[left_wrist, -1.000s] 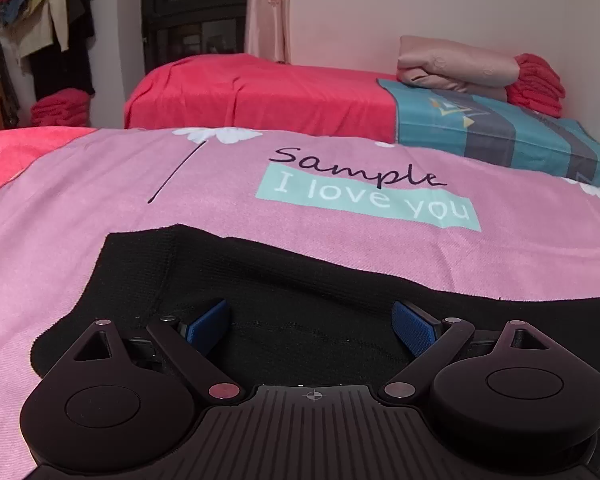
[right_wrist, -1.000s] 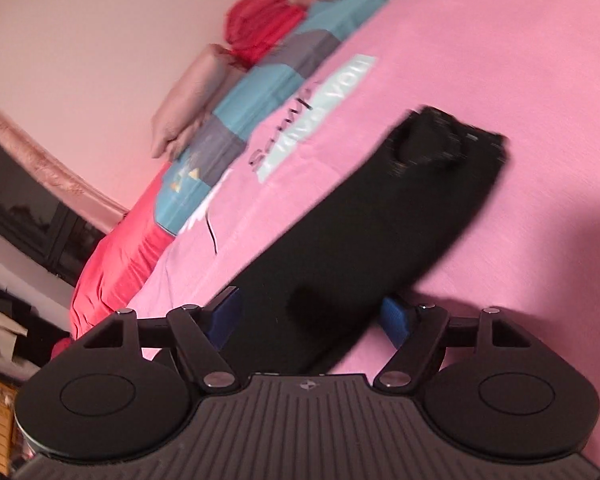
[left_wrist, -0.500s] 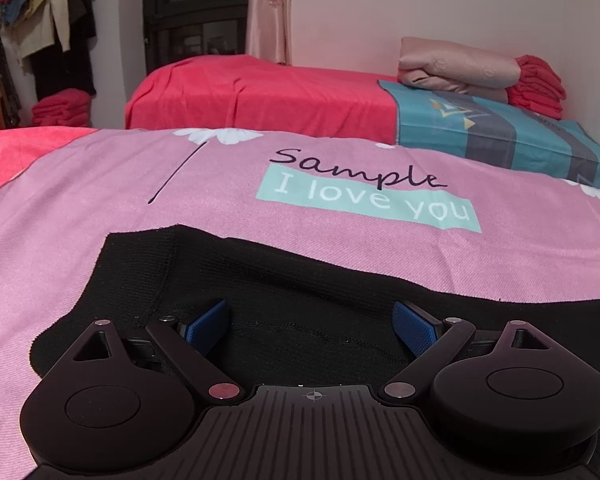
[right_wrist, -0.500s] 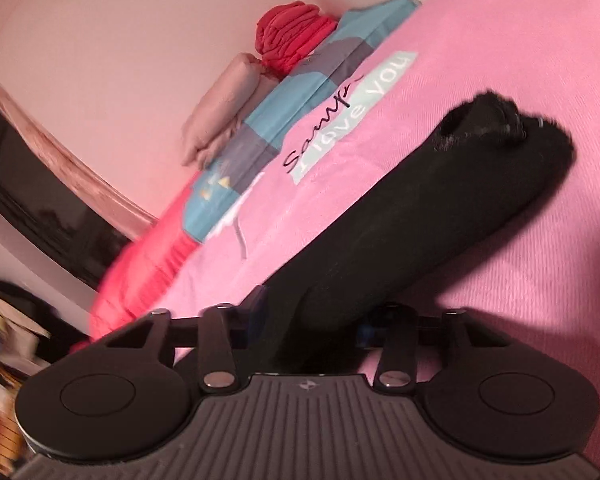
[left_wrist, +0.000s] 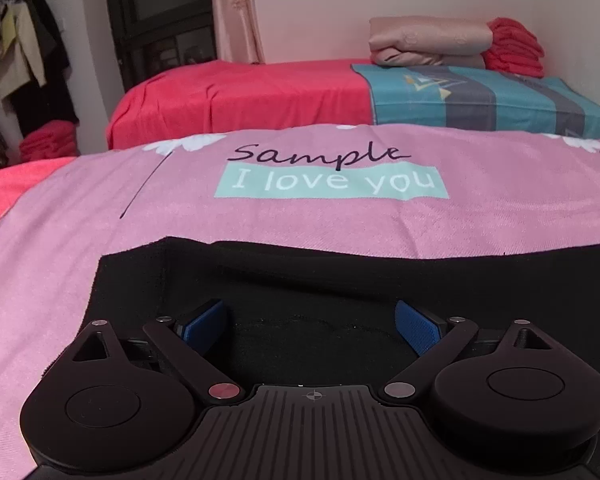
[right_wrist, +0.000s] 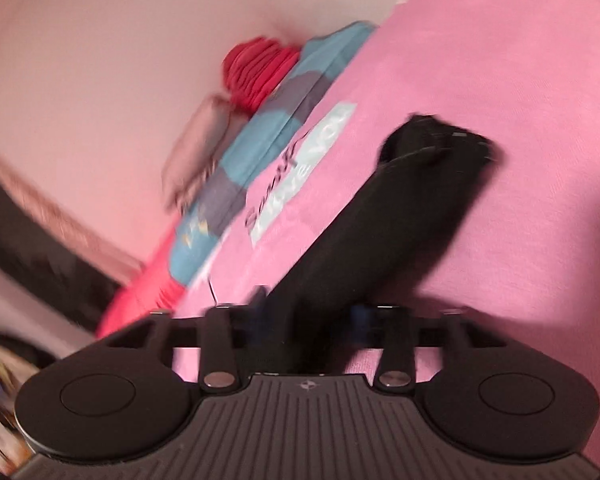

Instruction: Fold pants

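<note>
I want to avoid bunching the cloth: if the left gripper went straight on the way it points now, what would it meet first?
Most likely the black pants: the open left gripper points down at them, with only pants fabric ahead. How near it is cannot be told.

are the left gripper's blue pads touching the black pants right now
Cannot tell. In the left wrist view the left gripper has its pads spread wide over the black pants, nothing pinched, but black on black hides whether the tips rest on the cloth.

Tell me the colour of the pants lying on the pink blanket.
The pants are plain black, seen best in the left wrist view.
</note>
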A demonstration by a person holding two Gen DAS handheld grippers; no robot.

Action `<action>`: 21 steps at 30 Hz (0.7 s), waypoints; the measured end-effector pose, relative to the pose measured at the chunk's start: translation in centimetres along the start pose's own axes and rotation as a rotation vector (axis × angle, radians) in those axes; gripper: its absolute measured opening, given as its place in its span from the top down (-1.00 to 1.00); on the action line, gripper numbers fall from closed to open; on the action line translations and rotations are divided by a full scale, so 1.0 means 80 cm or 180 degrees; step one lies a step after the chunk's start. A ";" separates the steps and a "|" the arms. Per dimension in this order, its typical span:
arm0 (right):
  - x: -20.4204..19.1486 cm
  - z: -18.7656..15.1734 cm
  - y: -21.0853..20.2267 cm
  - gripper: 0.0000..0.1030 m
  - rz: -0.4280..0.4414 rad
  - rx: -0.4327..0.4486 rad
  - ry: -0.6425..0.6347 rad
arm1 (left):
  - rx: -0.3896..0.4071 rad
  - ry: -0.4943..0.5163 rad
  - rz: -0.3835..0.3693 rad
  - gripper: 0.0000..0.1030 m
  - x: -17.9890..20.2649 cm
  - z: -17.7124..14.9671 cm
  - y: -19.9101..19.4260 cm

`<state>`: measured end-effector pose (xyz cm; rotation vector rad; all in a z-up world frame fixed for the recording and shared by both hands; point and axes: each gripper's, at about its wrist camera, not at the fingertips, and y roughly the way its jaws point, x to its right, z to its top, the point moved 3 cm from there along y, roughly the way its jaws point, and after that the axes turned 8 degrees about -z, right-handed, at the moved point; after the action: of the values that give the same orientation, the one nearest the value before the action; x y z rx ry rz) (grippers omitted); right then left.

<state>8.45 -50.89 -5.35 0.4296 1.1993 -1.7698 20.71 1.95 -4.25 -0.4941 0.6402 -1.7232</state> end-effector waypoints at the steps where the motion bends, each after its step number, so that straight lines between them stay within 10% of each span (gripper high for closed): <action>1: 0.006 0.000 -0.004 -0.14 -0.0046 -0.0016 0.0124 | 0.0005 -0.0007 -0.0005 -1.00 0.000 0.000 -0.001; 12: -0.006 0.001 -0.009 -0.40 -0.0405 -0.0003 -0.0043 | 0.0016 0.0017 0.0027 -1.00 0.002 -0.001 -0.002; 18: 0.000 0.006 -0.069 -0.61 -0.1148 0.0792 -0.0540 | 0.0020 0.0021 0.0036 -1.00 0.002 -0.001 -0.003; 21: -0.009 0.014 -0.072 -0.46 -0.1073 0.0871 -0.0853 | 0.0020 0.0023 0.0039 -1.00 0.002 -0.002 -0.003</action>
<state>4.24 -50.90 -1.23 0.1410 0.8794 -2.2152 20.43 1.85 -4.21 -0.4789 0.6415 -1.7157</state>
